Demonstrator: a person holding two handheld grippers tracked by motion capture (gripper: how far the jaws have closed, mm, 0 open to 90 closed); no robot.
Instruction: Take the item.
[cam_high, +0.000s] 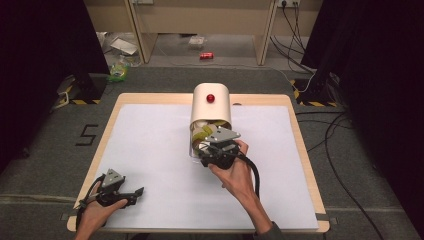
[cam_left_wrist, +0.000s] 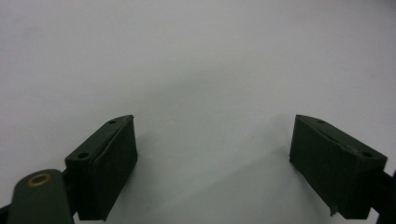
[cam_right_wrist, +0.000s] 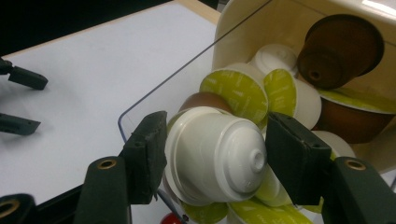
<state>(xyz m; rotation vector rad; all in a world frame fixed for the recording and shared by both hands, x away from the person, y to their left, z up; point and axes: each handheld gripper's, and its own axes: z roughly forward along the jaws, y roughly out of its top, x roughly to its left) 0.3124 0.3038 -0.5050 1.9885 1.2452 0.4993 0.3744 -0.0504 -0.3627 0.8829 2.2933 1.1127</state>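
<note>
We see right hand-held gripper (cam_right_wrist: 215, 156) at mouth of cream dispenser (cam_high: 211, 105), jaws clamped on white coffee capsule (cam_right_wrist: 212, 154), rim against one pad, dome against other. Left hand-held gripper (cam_left_wrist: 212, 163) wide open, holding nothing, over white surface (cam_high: 150, 150).

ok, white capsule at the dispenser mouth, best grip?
Take the white capsule across rim and domed base, coming from the dispenser's open front. It lies on its side, so those two ends face the right gripper's jaws, which already bracket it.
</note>
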